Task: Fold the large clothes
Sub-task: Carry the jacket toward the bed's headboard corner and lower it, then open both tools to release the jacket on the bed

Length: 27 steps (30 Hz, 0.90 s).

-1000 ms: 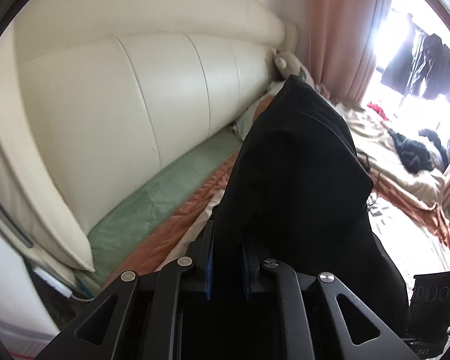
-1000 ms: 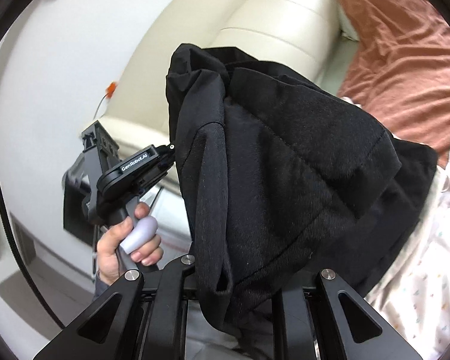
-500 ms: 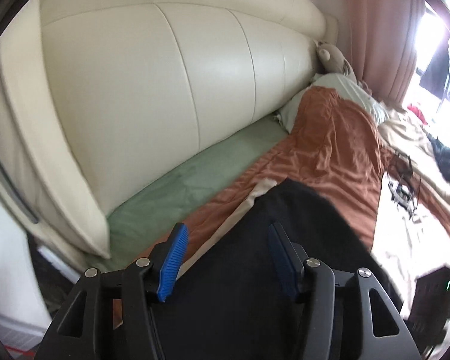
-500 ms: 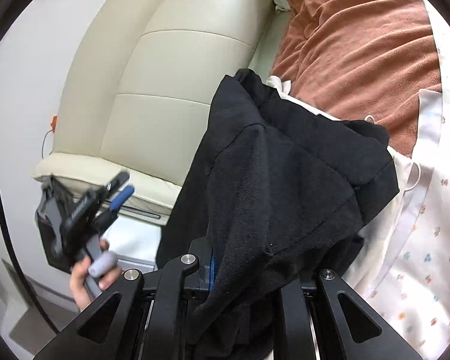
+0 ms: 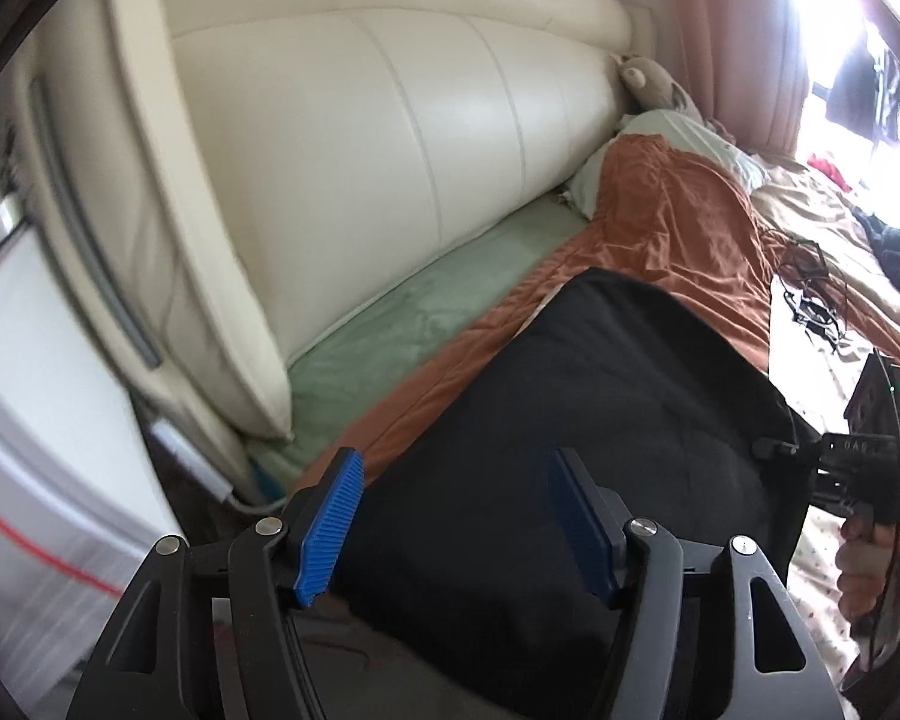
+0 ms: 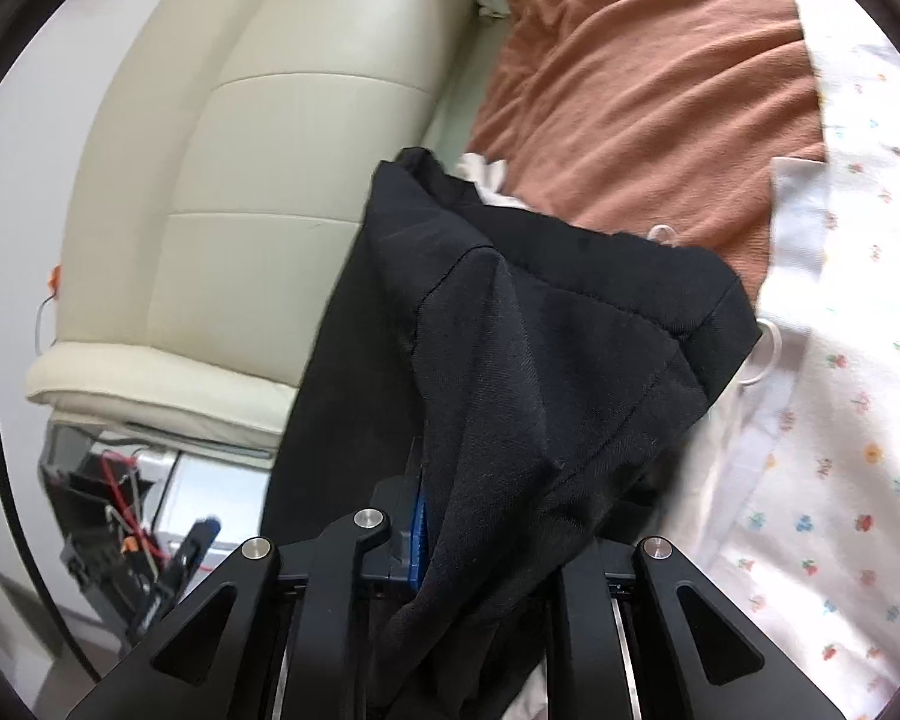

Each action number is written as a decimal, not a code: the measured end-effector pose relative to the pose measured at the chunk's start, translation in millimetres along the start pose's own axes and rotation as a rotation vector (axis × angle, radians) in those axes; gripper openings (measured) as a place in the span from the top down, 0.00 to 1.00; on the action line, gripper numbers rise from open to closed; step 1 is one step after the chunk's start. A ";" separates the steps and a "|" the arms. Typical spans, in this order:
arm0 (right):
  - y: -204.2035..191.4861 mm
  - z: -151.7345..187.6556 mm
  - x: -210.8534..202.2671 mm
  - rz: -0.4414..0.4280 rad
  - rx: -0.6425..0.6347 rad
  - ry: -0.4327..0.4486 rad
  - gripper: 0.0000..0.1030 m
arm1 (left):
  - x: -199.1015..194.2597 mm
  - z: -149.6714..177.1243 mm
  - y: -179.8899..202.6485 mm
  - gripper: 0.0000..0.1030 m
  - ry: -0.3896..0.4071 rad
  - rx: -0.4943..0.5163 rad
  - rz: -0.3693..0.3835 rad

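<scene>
Against the cream headboard (image 5: pixel 390 138), on the rust blanket (image 6: pixel 642 78), lies the soft, limp black garment (image 5: pixel 570 420), best taken at its hems; right gripper (image 6: pixel 486 546) pinches it, left gripper (image 5: pixel 456 516) gapes empty.

You see a plain black garment (image 5: pixel 576 420) on a rust-orange blanket (image 6: pixel 642 78). The headboard (image 5: pixel 390 138) is cream, the sheet (image 5: pixel 414 324) beneath it pale green. Your gripper pads (image 5: pixel 330 522) are blue; the white cloth (image 6: pixel 858 360) carries small multicoloured flowers.
</scene>
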State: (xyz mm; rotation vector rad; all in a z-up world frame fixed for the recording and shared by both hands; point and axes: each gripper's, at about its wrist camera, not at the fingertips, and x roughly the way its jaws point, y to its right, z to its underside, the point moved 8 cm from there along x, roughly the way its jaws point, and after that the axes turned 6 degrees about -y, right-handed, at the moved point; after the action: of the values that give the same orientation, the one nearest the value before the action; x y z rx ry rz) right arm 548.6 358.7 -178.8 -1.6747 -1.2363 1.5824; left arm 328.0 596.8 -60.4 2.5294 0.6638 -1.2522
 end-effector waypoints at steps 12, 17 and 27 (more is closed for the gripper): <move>-8.6 10.6 -35.3 0.123 -0.115 0.019 0.56 | -14.9 40.2 -4.0 0.35 0.012 -0.023 0.005; -20.3 20.5 -65.6 0.145 -0.170 0.030 0.50 | -18.8 46.2 9.4 0.26 0.014 -0.039 0.025; -52.7 51.4 -137.3 0.206 -0.309 0.086 0.12 | -66.0 51.4 54.9 0.09 0.053 -0.069 0.115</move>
State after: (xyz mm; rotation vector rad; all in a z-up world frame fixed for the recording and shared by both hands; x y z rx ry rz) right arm 499.2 252.1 -76.5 -2.1002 -1.3542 1.4722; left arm 284.9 509.3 -38.0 2.5132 0.5546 -1.1083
